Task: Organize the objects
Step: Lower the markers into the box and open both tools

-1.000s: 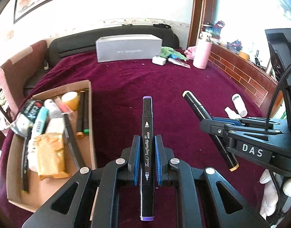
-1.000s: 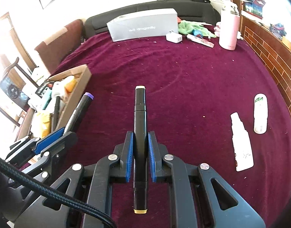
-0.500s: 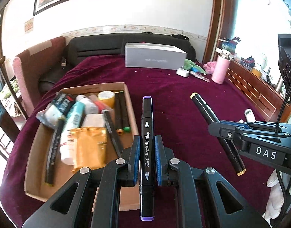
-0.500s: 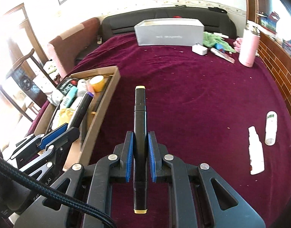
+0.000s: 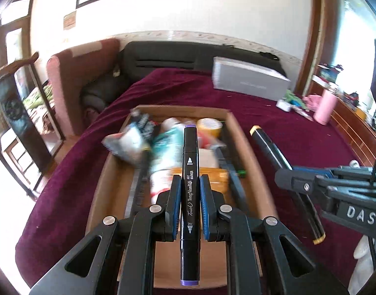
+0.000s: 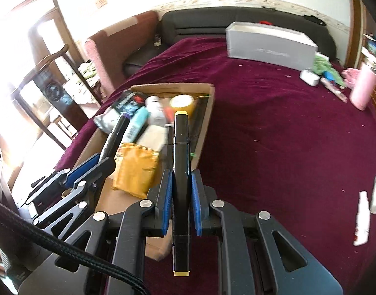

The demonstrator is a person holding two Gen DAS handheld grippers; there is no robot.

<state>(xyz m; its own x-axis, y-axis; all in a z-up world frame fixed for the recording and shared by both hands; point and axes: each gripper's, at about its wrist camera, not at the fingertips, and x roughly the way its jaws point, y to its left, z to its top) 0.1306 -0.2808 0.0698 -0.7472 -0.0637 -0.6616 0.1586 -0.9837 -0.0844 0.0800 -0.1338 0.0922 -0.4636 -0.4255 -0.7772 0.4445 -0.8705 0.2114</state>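
My left gripper [image 5: 190, 191] is shut on a black art marker with purple ends [image 5: 189, 162], held lengthwise above the cardboard box [image 5: 239, 127]. My right gripper [image 6: 180, 186] is shut on a black marker with yellow ends [image 6: 180, 142], hanging over the box's right wall [image 6: 207, 113]. In the left wrist view the right gripper [image 5: 288, 177] and its yellow-ended marker [image 5: 269, 145] sit just right of the box. In the right wrist view the left gripper [image 6: 99, 162] and its purple-ended marker [image 6: 115, 135] are over the box's left half.
The box holds a yellow pouch [image 6: 136, 169], tubes, a tape roll [image 6: 181, 102], dark packets and markers. On the maroon cloth lie two white bottles [image 6: 369, 206], a grey carton [image 6: 269, 46], a pink flask [image 6: 363, 88], and small items. A sofa and armchair stand behind.
Both grippers have swung left with their markers, from over the bare cloth to above the cardboard box. The grips look unchanged.
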